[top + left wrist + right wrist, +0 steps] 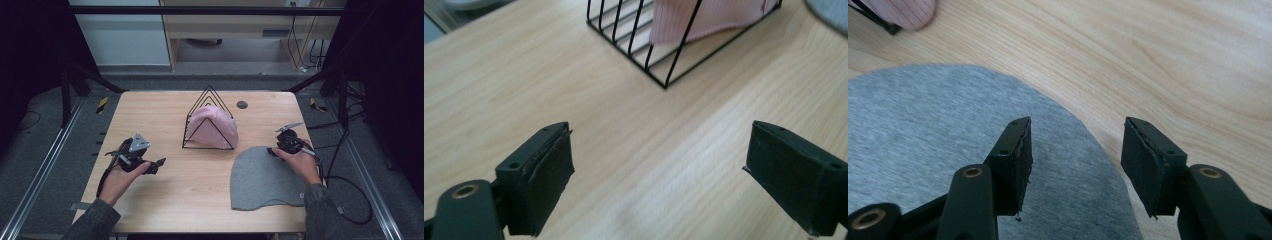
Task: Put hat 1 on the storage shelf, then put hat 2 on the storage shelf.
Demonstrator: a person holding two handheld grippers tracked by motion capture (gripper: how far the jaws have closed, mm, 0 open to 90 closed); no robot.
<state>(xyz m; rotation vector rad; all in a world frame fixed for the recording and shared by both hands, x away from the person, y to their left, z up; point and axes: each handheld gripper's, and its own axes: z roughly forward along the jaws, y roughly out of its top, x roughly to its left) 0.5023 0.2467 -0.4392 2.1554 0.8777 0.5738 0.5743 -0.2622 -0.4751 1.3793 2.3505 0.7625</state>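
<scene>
A pink knit hat [215,127] rests inside a black wire rack [207,120] at the middle of the wooden table [165,195]. A grey knit hat [260,177] lies flat at the front right. My left gripper [156,165] hovers over bare wood at the left, open wide, nothing between its jaws; the left gripper view has the rack [664,55] and pink hat [709,17] ahead. My right gripper [272,150] is open at the grey hat's far edge. In the right gripper view one pad [1015,160] stands over the grey hat [923,130] and the other over wood.
A small dark round disc [242,104] sits in the table's far right part. Black cables trail off the right side onto the floor. Metal frame legs stand at both far corners. A strip of pink hat [898,10] shows at the right gripper view's top left.
</scene>
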